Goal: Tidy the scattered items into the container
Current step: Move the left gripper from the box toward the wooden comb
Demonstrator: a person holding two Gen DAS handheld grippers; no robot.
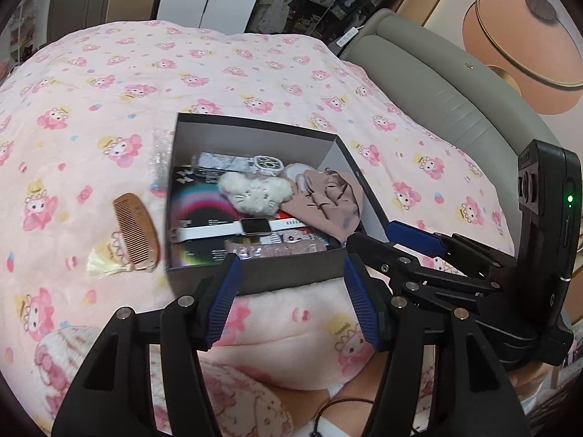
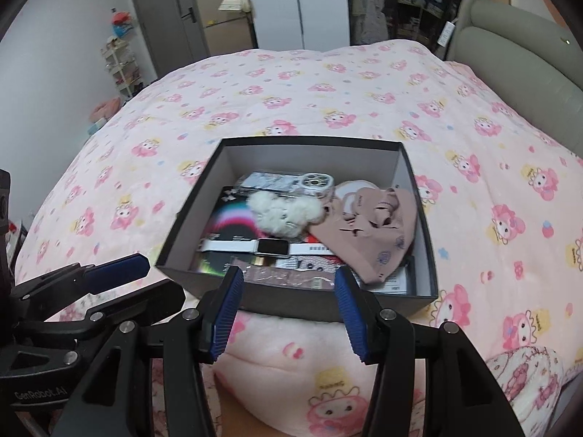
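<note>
Open black box [image 2: 419,218] on pink printed blanket [image 2: 328,83]: top unobstructed, four upright walls bound entry from the sides. Floor almost fully covered: white fluffy toy [image 2: 284,213] at centre, pink cloth [image 2: 379,233] heaped against right wall, white-strapped watch [image 2: 271,247] across the front, clear phone case [image 2: 291,182] toward the back; bare strip only along the rear wall. Left gripper [image 1: 291,298] and right gripper [image 2: 288,313]: both with jaws spread and nothing between them, side by side just short of the box's near wall, crowding that approach. Wooden comb [image 1: 136,231] on blanket left of box. Grey headboard [image 1: 448,102] closes the right side. Blanket beyond box wide and free.
</note>
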